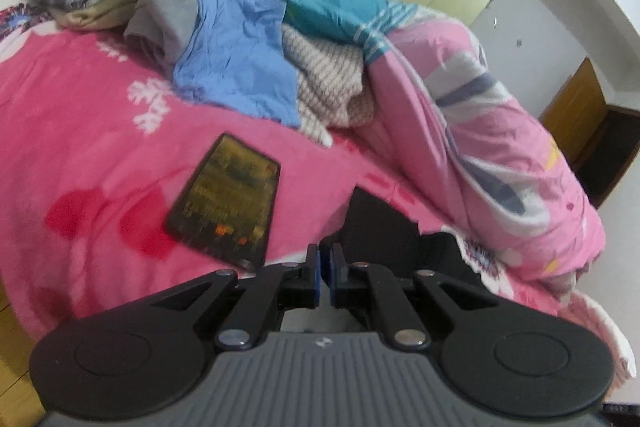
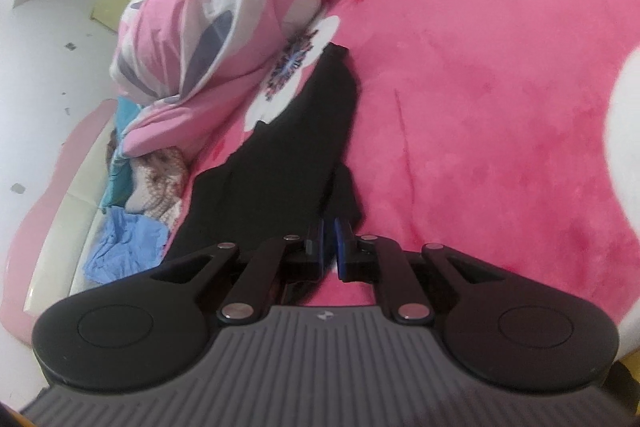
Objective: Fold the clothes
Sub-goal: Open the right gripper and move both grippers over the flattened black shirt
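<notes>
No words or numbers can be read anywhere. The phone (image 1: 226,197) lying on the pink bed cover (image 1: 80,131) has a lit screen with lines of yellowish text and a few orange marks near its near edge, all too blurred to make out. Each claw's grey ribbed body carries a small pale emblem (image 1: 320,342) (image 2: 322,315), with no lettering.

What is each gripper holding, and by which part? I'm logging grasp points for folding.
Both seem shut on the black garment: the right gripper pinches its near edge, and the left gripper seems to pinch another edge, partly hidden.
</notes>
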Action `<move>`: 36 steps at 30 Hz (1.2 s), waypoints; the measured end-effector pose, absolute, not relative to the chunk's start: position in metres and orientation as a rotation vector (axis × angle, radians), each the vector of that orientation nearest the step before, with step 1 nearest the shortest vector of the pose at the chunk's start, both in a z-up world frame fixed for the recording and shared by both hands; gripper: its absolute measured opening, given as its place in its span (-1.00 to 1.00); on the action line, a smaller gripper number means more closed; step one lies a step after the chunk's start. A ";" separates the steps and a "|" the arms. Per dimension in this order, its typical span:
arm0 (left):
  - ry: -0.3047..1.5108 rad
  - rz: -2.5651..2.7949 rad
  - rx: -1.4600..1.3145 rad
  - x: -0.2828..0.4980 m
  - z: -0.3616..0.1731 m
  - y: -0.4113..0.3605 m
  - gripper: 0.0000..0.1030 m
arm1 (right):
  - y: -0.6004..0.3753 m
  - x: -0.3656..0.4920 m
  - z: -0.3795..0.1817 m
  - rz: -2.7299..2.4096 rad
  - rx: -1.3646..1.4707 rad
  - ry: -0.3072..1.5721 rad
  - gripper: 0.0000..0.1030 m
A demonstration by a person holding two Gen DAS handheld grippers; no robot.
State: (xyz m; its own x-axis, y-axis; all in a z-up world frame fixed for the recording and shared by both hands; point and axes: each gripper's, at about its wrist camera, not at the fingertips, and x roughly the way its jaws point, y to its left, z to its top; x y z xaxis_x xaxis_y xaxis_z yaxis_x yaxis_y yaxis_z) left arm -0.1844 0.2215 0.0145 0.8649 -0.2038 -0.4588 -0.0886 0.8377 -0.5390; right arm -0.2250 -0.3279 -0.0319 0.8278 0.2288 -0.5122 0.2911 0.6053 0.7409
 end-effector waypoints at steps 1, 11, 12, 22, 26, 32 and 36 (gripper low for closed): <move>0.547 -0.069 -0.575 -0.186 0.014 0.223 -0.81 | -0.329 -0.225 -0.033 -0.049 0.942 0.621 -0.88; 0.437 -0.170 -0.330 -0.219 0.050 0.194 0.08 | -0.337 -0.209 -0.045 -0.067 0.970 0.647 -0.80; 0.448 -0.203 -0.318 -0.216 0.051 0.183 0.08 | -0.336 -0.207 -0.045 -0.059 0.972 0.646 -0.78; 0.570 -0.403 -0.130 -0.159 0.029 0.078 0.04 | -0.339 -0.197 -0.054 -0.005 0.970 0.613 -0.78; 0.666 -0.371 -0.107 -0.136 0.017 0.060 -0.10 | -0.336 -0.217 -0.042 0.019 0.940 0.528 -0.95; 0.724 -0.324 -0.051 -0.131 0.005 0.058 -0.10 | -0.327 -0.271 -0.034 -0.015 0.971 0.465 -1.00; 0.746 -0.294 -0.057 -0.128 0.003 0.063 -0.14 | -0.327 -0.298 -0.060 -0.067 1.083 0.497 -1.00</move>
